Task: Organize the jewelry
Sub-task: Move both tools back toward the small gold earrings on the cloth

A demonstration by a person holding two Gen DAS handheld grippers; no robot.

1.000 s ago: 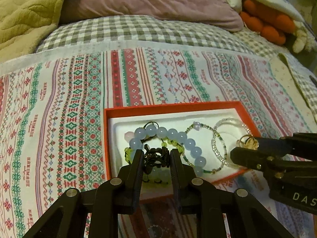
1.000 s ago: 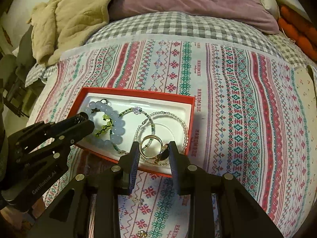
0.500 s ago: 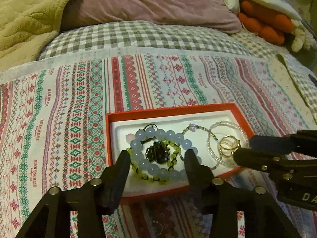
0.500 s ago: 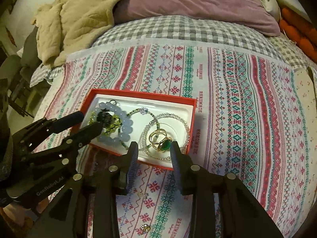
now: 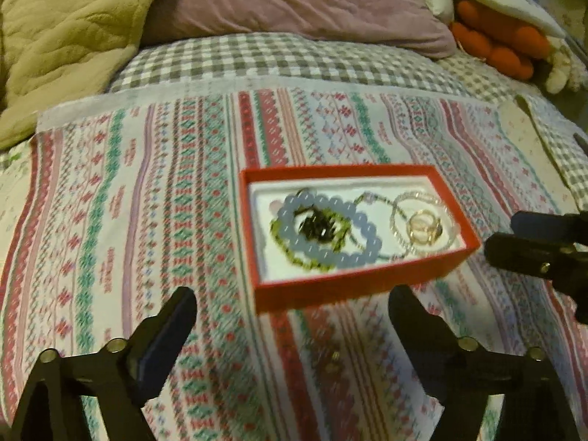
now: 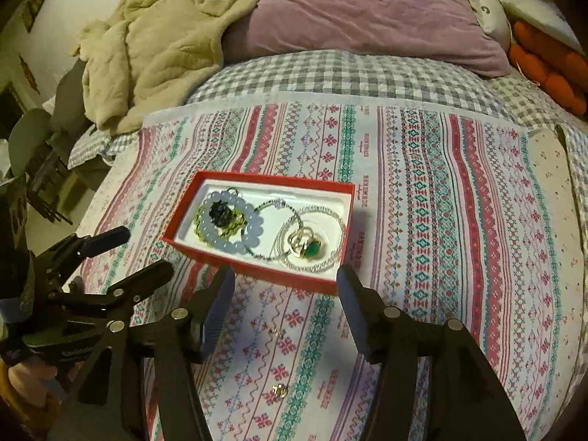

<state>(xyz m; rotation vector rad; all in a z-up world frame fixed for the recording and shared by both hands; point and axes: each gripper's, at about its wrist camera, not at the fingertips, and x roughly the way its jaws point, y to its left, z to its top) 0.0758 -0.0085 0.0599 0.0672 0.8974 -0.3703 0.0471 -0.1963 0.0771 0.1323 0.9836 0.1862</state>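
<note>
A red box (image 5: pixel 352 283) (image 6: pixel 257 272) lies on the striped patterned cloth. In it are a pale blue bead bracelet (image 5: pixel 327 253) (image 6: pixel 235 246), a dark ornament (image 5: pixel 316 226) (image 6: pixel 220 215) inside that loop, a clear bead bracelet (image 5: pixel 400 202) (image 6: pixel 323 209) and gold rings with a green stone (image 5: pixel 422 224) (image 6: pixel 305 246). My left gripper (image 5: pixel 292 299) (image 6: pixel 143 251) hovers before the box's near wall, its jaws opening wide, nothing between them. My right gripper (image 6: pixel 286 275) (image 5: pixel 505 235) hangs off the box's right end, jaws also opening and empty.
Two small gold pieces (image 6: pixel 280 391) (image 6: pixel 275 332) lie on the cloth (image 6: pixel 422 239) near the right gripper. Behind the cloth are grey gingham bedding (image 5: pixel 279 58), a purple pillow (image 5: pixel 294 0), a beige blanket (image 6: pixel 147 55) and an orange plush toy (image 5: pixel 496 47).
The left gripper let go of the dark ornament and the right let go of the rings, both now lying in the box. Both grippers opened and drew back and up from it.
</note>
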